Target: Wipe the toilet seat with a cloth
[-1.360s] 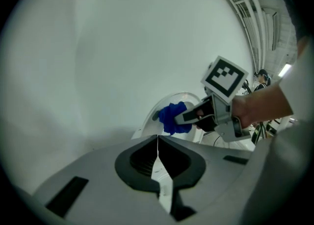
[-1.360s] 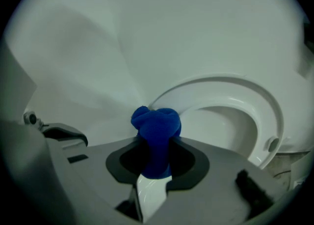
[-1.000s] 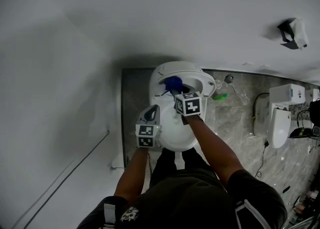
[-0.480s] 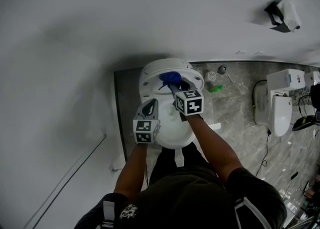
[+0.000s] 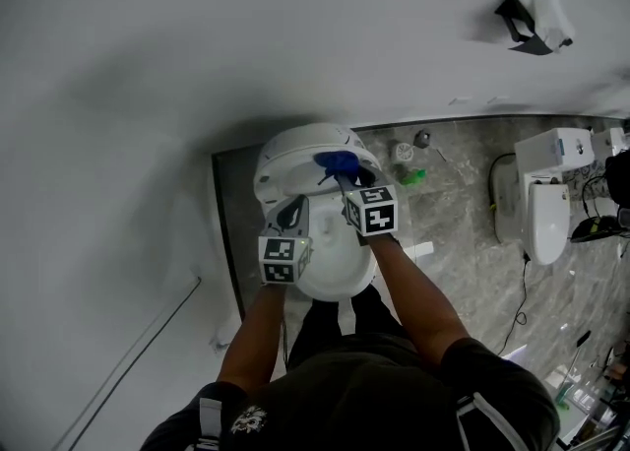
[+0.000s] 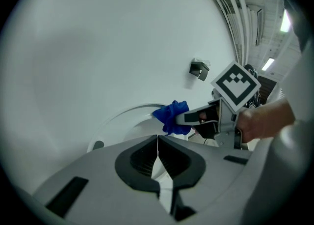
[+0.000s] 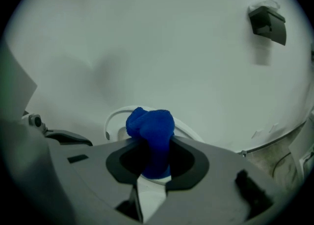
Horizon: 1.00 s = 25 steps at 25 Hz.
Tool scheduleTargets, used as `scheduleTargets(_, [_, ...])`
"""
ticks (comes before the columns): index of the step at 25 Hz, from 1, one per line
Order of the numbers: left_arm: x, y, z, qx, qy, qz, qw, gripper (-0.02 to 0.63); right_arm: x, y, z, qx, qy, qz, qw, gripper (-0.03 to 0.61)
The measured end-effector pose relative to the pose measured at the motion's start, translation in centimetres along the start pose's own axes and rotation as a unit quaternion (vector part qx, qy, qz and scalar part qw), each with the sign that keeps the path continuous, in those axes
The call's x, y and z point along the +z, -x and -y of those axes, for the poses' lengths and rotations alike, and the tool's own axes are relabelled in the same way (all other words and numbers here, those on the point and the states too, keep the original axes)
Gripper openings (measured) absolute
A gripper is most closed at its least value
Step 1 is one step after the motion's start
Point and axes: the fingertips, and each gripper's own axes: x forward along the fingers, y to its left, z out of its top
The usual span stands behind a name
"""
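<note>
The white toilet seat (image 5: 279, 165) lies below me against the wall. A bunched blue cloth (image 5: 338, 161) rests at its rear rim, and my right gripper (image 5: 342, 179) is shut on it. In the right gripper view the cloth (image 7: 151, 129) bulges out between the jaws of the right gripper (image 7: 154, 166), with the seat rim (image 7: 114, 117) behind it. My left gripper (image 5: 291, 213) hovers over the seat's left side, shut and empty. In the left gripper view its jaws (image 6: 157, 146) meet. Beyond them I see the cloth (image 6: 171, 117) and the right gripper's finger (image 6: 192, 117).
A paper holder (image 5: 532, 16) hangs on the white wall at the upper right. On the grey marble floor (image 5: 463, 242) a second white fixture (image 5: 546, 208) stands at the right with cables beside it. A small green item (image 5: 411, 176) lies next to the toilet.
The right gripper has carried the blue cloth a little to the right along the rear of the seat. My head view has shifted, so the toilet sits further left. The left gripper stays shut.
</note>
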Motion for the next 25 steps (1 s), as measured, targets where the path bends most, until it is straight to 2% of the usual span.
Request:
scheduleTargets(7, [-1.1,-3.0,0.9,0.0,0.011,-0.003,0.9999,0.012,-3.9,-0.8,4.0,-0.031,-0.055,0.013,0.998,0.094])
scheduleTargets(10, [-2.5,-4.0,1.0,0.005,0.024,-0.012,0.9996,0.012,-5.0,-1.1,4.8,-0.037,-0.059,0.026,0.997,0.094])
scheduleTargets(15, [-5.7,-5.6,1.3,0.006,0.033,-0.025,0.9991,0.012,-6.6,-1.4,5.7,-0.038,-0.075,0.049,0.995,0.094])
scheduleTargets(20, [-9.0,-6.8,1.7,0.001,0.029,-0.039,0.9988,0.012,-10.1,-2.4,8.0,-0.043,-0.104,0.049,0.992,0.094])
scheduleTargets(25, [-12.8,-8.1,1.3,0.001,0.021,-0.055,0.9982,0.012,-13.3,-4.0,8.8,-0.052,-0.094,0.04,0.993,0.094])
